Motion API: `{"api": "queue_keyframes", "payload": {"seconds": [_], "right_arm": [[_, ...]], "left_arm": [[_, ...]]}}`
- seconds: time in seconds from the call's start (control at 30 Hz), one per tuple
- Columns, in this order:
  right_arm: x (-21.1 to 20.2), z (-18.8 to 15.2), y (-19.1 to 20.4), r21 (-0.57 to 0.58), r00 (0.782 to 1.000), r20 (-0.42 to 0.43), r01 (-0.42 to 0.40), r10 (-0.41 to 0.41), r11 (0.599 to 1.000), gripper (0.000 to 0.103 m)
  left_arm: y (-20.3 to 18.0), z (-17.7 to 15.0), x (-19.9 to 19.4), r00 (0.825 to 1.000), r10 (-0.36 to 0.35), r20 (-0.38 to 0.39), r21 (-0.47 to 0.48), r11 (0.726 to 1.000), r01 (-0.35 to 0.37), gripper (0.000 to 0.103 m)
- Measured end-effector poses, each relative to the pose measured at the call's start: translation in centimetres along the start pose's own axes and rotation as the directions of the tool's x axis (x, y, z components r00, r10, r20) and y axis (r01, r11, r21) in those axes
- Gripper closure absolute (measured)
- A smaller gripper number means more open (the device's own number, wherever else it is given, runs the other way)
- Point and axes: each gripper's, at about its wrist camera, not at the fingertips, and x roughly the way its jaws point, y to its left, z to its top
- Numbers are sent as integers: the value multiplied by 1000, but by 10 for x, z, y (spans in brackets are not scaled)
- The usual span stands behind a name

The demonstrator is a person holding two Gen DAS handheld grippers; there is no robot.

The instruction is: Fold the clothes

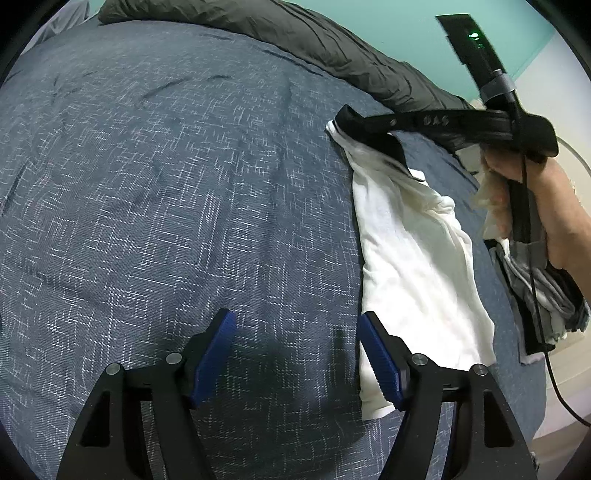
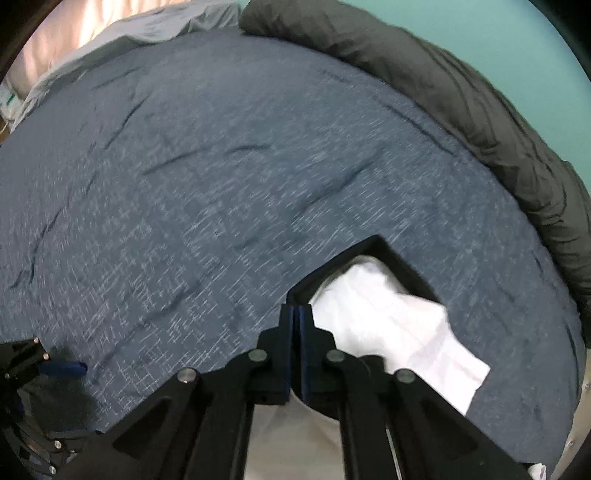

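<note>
A white garment [image 1: 413,258] with black trim [image 1: 397,147] lies stretched along the right side of a blue patterned duvet [image 1: 147,184]. Its far end is lifted by my right gripper [image 1: 341,114], which a hand [image 1: 554,206] holds from the right. In the right wrist view, the right gripper [image 2: 297,308] has its blue pads pressed together on the black trim [image 2: 376,240] where it meets the white garment [image 2: 388,314]. My left gripper [image 1: 297,317] hovers open over bare duvet, just left of the garment's near end, holding nothing. One of its blue pads [image 2: 62,367] shows at the lower left.
A dark grey blanket [image 1: 295,40] is bunched along the bed's far edge, against a teal wall. A stack of grey, black and white clothes [image 1: 543,306] sits at the right edge of the bed. A black cable [image 1: 535,295] hangs from the right gripper. Pale bedding [image 2: 147,33] lies far left.
</note>
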Motion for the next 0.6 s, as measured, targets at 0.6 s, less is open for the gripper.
{"api": "queue_keyframes", "payload": {"seconds": [0.6], "right_arm": [[8, 42, -114, 332, 952, 7, 286, -305, 899, 100]], "left_arm": [[-7, -6, 1, 1000, 9, 2, 7, 1000, -9, 28]]}}
